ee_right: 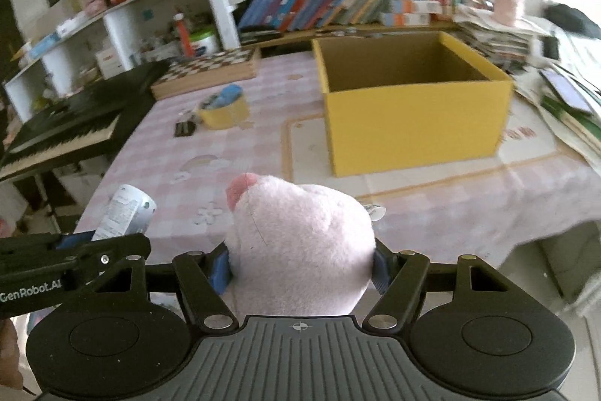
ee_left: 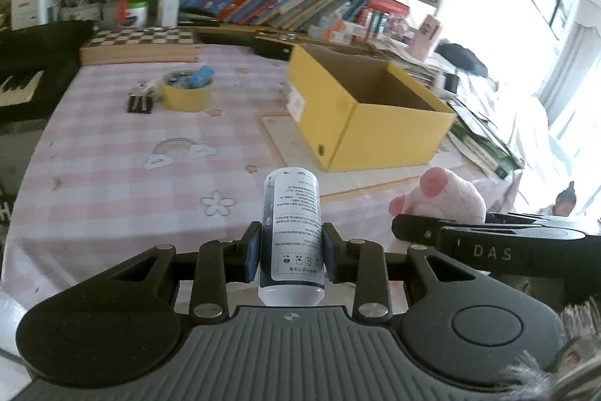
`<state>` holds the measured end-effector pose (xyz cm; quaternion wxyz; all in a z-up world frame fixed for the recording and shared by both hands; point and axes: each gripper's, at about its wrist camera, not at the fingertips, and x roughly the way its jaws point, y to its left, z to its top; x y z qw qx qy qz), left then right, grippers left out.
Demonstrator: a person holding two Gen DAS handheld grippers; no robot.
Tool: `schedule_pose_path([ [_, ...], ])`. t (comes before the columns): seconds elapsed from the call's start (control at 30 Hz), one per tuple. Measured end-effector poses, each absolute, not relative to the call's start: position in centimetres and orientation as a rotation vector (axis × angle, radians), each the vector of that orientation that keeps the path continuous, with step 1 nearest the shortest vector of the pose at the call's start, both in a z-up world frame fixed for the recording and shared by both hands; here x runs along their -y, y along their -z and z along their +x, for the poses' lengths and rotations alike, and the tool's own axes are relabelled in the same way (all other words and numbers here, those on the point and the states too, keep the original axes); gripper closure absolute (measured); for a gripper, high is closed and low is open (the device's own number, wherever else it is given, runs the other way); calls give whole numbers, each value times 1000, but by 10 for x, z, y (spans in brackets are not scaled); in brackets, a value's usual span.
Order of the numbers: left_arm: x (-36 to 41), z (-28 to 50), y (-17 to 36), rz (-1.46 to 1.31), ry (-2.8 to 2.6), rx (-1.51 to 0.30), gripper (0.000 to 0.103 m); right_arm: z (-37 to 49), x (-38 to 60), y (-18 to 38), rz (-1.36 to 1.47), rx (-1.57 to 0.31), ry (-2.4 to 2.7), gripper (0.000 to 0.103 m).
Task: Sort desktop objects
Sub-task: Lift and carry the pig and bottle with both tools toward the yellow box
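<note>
Both grippers are carrying loads near the bench's near edge: the left gripper (ee_left: 289, 252) is clenching 1 white bottle (ee_left: 293, 235), and the right gripper (ee_right: 300, 264) is squeezing 1 pink plush toy (ee_right: 300, 243). The 1 yellow box (ee_right: 409, 108), sitting toward the far right of the bench (ee_left: 112, 156), is looking empty, so sorting is barely starting. 1 tape roll (ee_left: 186, 93) and 1 small dark item (ee_left: 139, 102) are waiting near the far left.

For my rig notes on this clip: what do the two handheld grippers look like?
Both are matte black, with linkage arms on silver pivot pins, blue pads on the fingers, a grey ribbed body and round black discs either side. The right gripper reads "DAS" along its side, the left gripper "GenRobot.AI".
</note>
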<state>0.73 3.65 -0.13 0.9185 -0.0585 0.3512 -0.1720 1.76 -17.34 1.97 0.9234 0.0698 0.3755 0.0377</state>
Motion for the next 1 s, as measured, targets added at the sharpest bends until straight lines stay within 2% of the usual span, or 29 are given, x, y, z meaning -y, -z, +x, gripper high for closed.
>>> schedule_pose_path([
  [1.0,39,27,5,-42,578,-747,73,-6,238,-19,216,-767,125,33],
])
